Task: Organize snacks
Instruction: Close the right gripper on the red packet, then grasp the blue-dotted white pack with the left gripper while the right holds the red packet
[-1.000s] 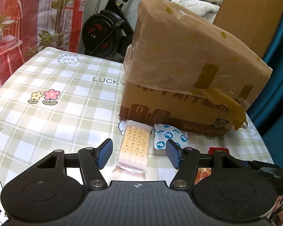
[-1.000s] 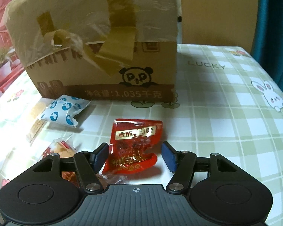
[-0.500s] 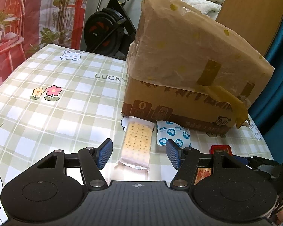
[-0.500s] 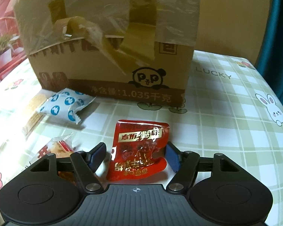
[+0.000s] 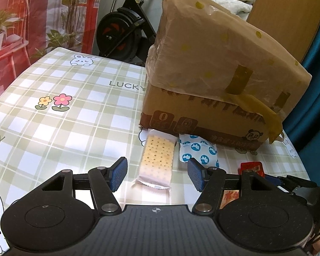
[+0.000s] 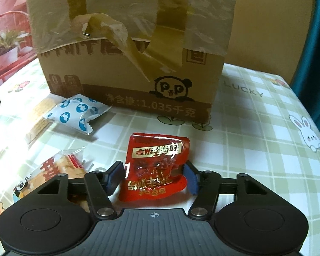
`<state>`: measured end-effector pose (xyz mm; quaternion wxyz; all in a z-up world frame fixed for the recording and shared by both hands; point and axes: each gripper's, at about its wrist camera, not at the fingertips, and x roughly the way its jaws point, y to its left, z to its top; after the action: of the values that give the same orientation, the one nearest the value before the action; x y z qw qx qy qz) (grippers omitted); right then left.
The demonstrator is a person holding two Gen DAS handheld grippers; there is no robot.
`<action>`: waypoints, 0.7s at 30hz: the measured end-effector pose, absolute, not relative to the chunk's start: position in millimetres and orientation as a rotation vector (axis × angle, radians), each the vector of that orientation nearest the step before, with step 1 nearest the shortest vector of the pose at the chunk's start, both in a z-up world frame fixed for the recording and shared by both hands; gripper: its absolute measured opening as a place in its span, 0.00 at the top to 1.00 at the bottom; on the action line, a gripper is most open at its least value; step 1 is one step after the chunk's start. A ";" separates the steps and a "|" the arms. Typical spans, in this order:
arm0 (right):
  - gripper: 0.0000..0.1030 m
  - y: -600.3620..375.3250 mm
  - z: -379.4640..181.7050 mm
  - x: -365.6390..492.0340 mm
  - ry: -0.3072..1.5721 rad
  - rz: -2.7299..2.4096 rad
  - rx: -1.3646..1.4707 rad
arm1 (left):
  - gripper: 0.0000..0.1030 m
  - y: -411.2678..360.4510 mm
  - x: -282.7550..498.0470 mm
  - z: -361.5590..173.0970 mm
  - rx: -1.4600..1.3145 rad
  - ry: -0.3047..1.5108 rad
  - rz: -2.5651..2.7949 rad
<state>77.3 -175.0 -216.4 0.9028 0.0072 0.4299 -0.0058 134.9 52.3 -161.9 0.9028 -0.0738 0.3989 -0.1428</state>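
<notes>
My right gripper (image 6: pixel 153 176) is shut on a red snack packet (image 6: pixel 156 166), which buckles between the pads just above the tablecloth. My left gripper (image 5: pixel 156 176) is open and empty, hovering over a clear-wrapped cracker pack (image 5: pixel 157 160). A white pouch with blue dots (image 5: pixel 197 151) lies to its right; it also shows in the right wrist view (image 6: pixel 76 114). An orange clear-wrapped snack (image 6: pixel 59 166) lies left of the right gripper. The red packet's top shows in the left wrist view (image 5: pixel 251 167).
A taped cardboard box (image 6: pixel 130 49) draped in plastic stands behind the snacks on the checked tablecloth (image 5: pixel 64 115). An exercise bike (image 5: pixel 121 36) and red chair (image 5: pixel 8 21) stand beyond the table's far edge.
My right gripper has closed in on the red packet and squeezed it, lifting its front. My left gripper has drawn back a little from the cracker pack, still open.
</notes>
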 end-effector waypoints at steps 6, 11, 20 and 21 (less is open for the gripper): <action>0.81 -176.5 -207.6 68.3 0.834 0.007 0.013 | 0.37 51.3 134.3 -161.8 -0.155 0.825 -0.294; 0.86 -182.5 -201.2 66.8 0.828 0.040 0.074 | 0.37 50.8 133.1 -160.8 -0.155 0.821 -0.297; 0.88 -199.5 -184.7 60.9 0.765 0.050 0.215 | 0.38 51.3 133.3 -163.5 -0.144 0.820 -0.298; 0.88 -200.4 -185.5 62.4 0.768 0.048 0.233 | 0.38 51.2 133.7 -164.5 -0.141 0.821 -0.297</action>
<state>62.4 -200.4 -185.5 0.9203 0.1132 0.3737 0.0235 133.7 51.2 -164.5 0.9037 -0.0684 0.3973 -0.1439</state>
